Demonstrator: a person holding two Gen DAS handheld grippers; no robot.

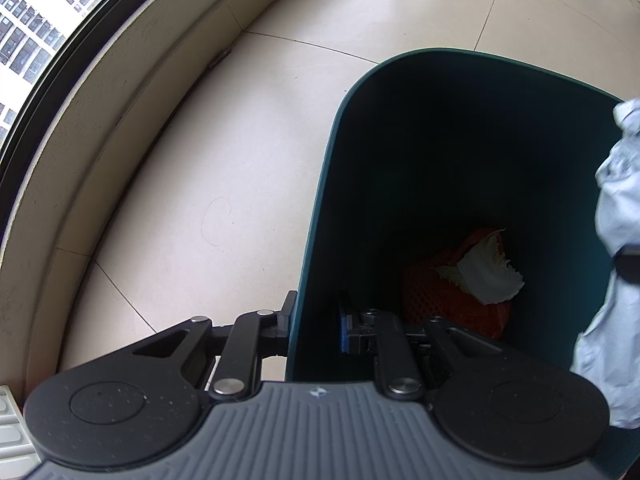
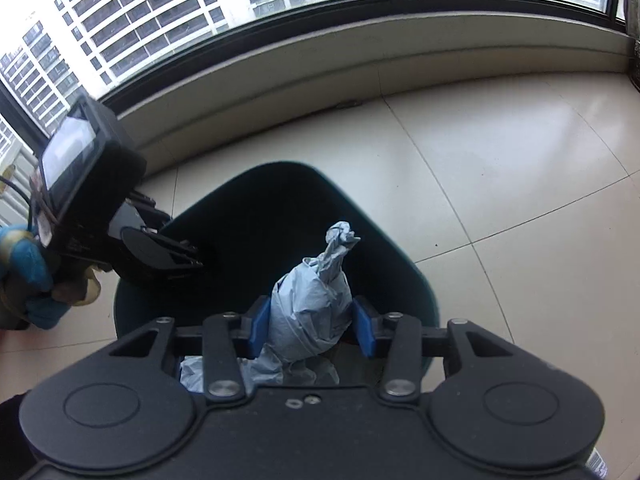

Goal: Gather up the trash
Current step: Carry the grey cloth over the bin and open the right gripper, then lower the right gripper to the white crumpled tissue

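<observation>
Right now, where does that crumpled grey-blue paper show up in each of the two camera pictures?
Left wrist view: the crumpled paper hangs at the far right edge, partly cut off.
Right wrist view: at centre, squeezed in the right gripper.
Shared landmark: the dark green bin, whose rim the left gripper straddles.

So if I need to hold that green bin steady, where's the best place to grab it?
The bin is best pinched at its thin upright wall by the rim, from above, one finger inside and one outside, as the left gripper does. The right gripper holds crumpled paper.
</observation>
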